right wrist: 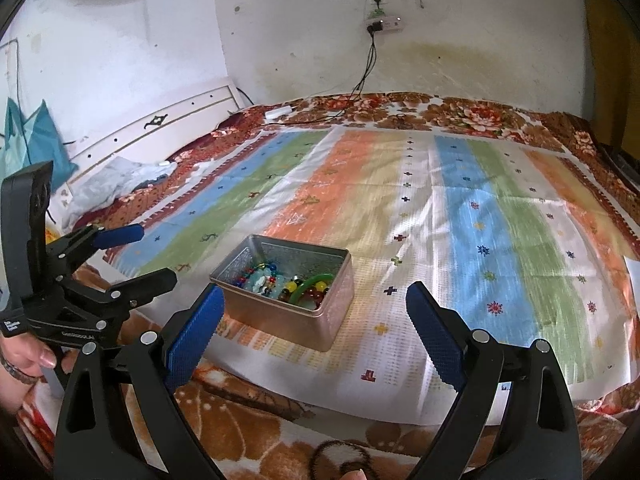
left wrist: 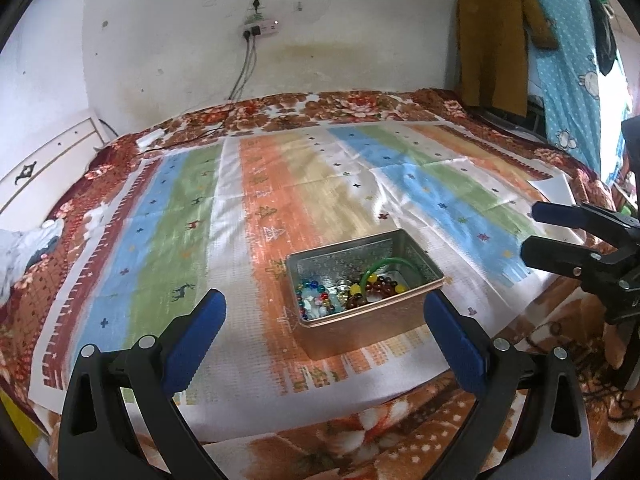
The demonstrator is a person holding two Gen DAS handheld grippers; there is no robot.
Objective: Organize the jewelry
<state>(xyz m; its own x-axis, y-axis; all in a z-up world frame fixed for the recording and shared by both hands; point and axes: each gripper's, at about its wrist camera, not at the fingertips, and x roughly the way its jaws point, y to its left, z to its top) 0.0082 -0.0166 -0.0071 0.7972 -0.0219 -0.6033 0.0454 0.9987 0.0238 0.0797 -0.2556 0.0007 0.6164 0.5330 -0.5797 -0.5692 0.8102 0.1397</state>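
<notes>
A rectangular metal tin [left wrist: 362,276] sits open on a striped cloth [left wrist: 256,184] spread over a bed, near the bed's near edge, and it holds the jewelry: a jumble of beaded bracelets [left wrist: 320,296] in red, blue and yellow, with a green bangle [left wrist: 380,270] leaning up against the far right inside wall. Everything appears to be gathered in the tin already, with no loose pieces visible on the cloth, so the sorting seems either finished or not yet begun; the beads are too tangled and small to tell how many separate pieces there are. The left gripper [left wrist: 324,316] hangs just short of the tin with its blue pads spread wide and nothing between them, the tin roughly centred in the gap, which suits reaching in or steadying the tin. The right gripper [right wrist: 316,312] is likewise wide and empty, held to the right of the tin and a little back from it, leaving the left one room to work. A floral blanket [left wrist: 352,108] lies beneath the cloth.
</notes>
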